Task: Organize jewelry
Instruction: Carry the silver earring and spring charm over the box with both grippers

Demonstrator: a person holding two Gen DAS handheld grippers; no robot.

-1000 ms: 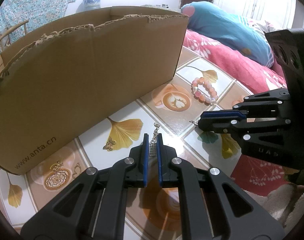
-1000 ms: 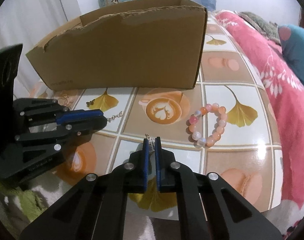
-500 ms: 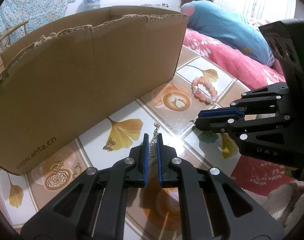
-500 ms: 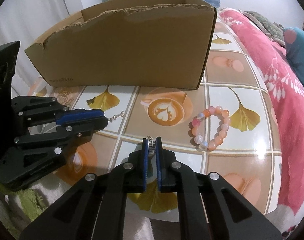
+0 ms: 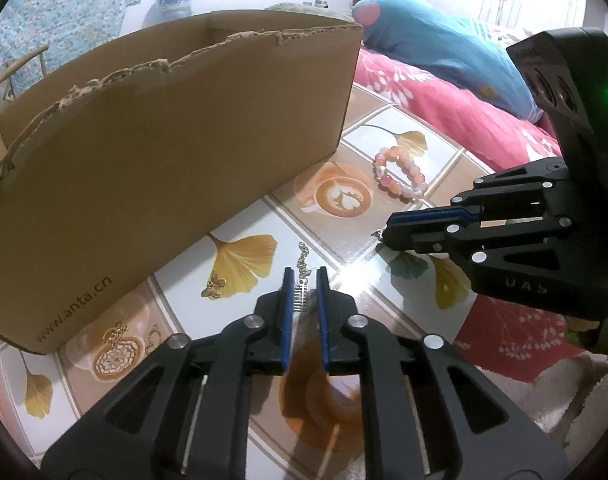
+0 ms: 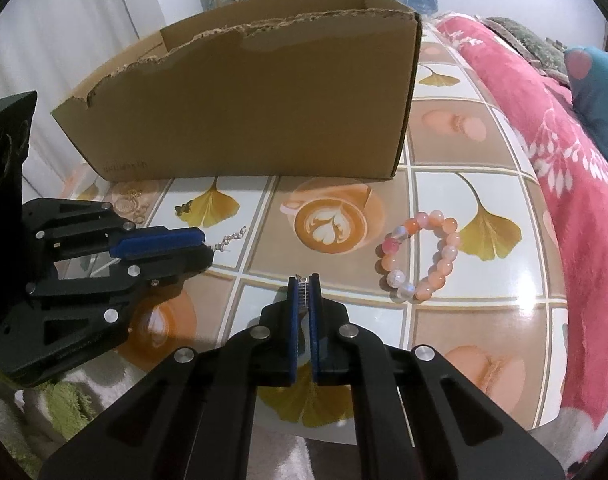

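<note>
While half-hidden between pads (image 6: 292, 300), silver chain (image 5: 302, 261).

One open brown cardboard box (image 5: 176, 152) with a torn upper edge fills the upper left of the left wrist frame, and one bracelet of pink and orange round beads (image 5: 399, 176) lies right of centre. Two black two-finger grippers with blue pads show, one at the bottom centre (image 5: 304, 280) and one at the right (image 5: 387, 236), each with one small silver ladder-like earring between its pads: two earrings (image 5: 300, 295) (image 6: 302, 295). At the lower left lie one small gold butterfly charm (image 5: 214, 285) and two further small gold pieces (image 5: 118, 330), their shapes unclear.
</note>
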